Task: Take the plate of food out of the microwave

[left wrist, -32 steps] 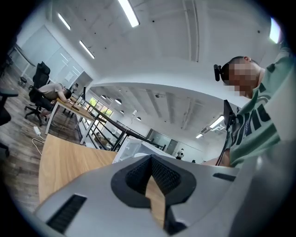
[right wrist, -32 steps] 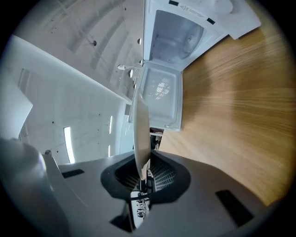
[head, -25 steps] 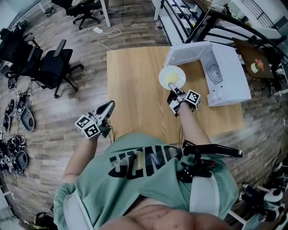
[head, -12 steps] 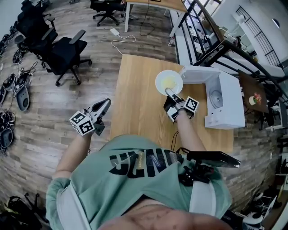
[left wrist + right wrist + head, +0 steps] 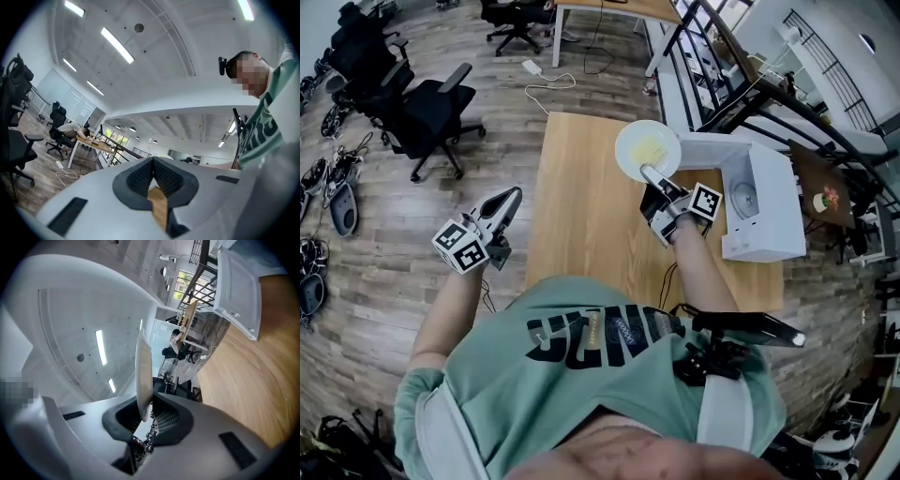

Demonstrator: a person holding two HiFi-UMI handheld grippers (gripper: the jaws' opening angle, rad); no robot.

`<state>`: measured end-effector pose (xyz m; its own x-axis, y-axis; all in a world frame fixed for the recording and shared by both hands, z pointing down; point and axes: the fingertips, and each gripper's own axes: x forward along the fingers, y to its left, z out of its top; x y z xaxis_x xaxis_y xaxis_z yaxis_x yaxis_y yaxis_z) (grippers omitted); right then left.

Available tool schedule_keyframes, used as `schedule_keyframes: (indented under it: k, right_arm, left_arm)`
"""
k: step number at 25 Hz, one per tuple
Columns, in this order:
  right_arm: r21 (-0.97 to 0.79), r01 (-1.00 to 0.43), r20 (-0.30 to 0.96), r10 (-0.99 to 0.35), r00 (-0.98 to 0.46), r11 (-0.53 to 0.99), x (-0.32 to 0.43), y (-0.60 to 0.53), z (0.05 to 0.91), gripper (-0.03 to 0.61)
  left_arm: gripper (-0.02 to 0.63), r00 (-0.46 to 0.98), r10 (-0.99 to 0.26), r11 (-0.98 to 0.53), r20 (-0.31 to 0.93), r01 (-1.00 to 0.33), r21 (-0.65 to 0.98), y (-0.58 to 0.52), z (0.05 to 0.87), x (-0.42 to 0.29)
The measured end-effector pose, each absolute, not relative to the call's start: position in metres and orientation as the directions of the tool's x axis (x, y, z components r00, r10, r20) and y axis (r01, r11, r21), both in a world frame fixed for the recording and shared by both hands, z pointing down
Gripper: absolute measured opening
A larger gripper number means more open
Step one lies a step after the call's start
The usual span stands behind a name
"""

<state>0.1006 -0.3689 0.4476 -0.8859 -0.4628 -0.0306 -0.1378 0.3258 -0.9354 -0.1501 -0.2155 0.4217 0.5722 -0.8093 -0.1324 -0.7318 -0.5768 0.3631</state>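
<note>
A white plate (image 5: 646, 150) with yellow food is held in the air above the wooden table (image 5: 581, 211), just left of the open white microwave (image 5: 762, 202). My right gripper (image 5: 651, 178) is shut on the plate's near rim. The right gripper view shows the plate (image 5: 143, 373) edge-on, with its rim pinched between the pads of the right gripper (image 5: 145, 416). My left gripper (image 5: 512, 197) hovers off the table's left edge, away from the plate. In its own view the left gripper (image 5: 153, 174) is shut with nothing between its pads.
The microwave door (image 5: 701, 150) hangs open toward the plate and also shows in the right gripper view (image 5: 240, 289). Black office chairs (image 5: 427, 112) stand on the wood floor to the left. A cable and adapter (image 5: 546, 77) lie beyond the table.
The right gripper has lifted the plate up and carried it left, away from the microwave's opening. The left gripper has risen a little beside the table.
</note>
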Motion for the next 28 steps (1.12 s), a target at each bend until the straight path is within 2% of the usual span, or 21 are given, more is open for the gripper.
schedule_keyframes:
  k: [12,20,28]
  right_arm:
    - [-0.902,-0.092,-0.101,-0.413,-0.905,0.422,0.094,-0.345,0.4,0.044]
    - [-0.923,-0.089,-0.069,-0.388,-0.919,0.375,0.087,-0.338,0.43,0.044]
    - [-0.961,-0.108,-0.003,-0.399,-0.917,0.255,0.096,-0.344,0.492,0.044]
  left_arm:
    - [0.005,0.629,-0.757,-0.652,-0.177,-0.718,0.243,-0.233,0.359,-0.13]
    - [0.005,0.668,-0.739,-0.662,-0.09,-0.694,0.283,-0.245,0.394,-0.102]
    - [0.005,0.7,-0.714,-0.662,0.017,-0.682,0.31,-0.261,0.453,-0.074]
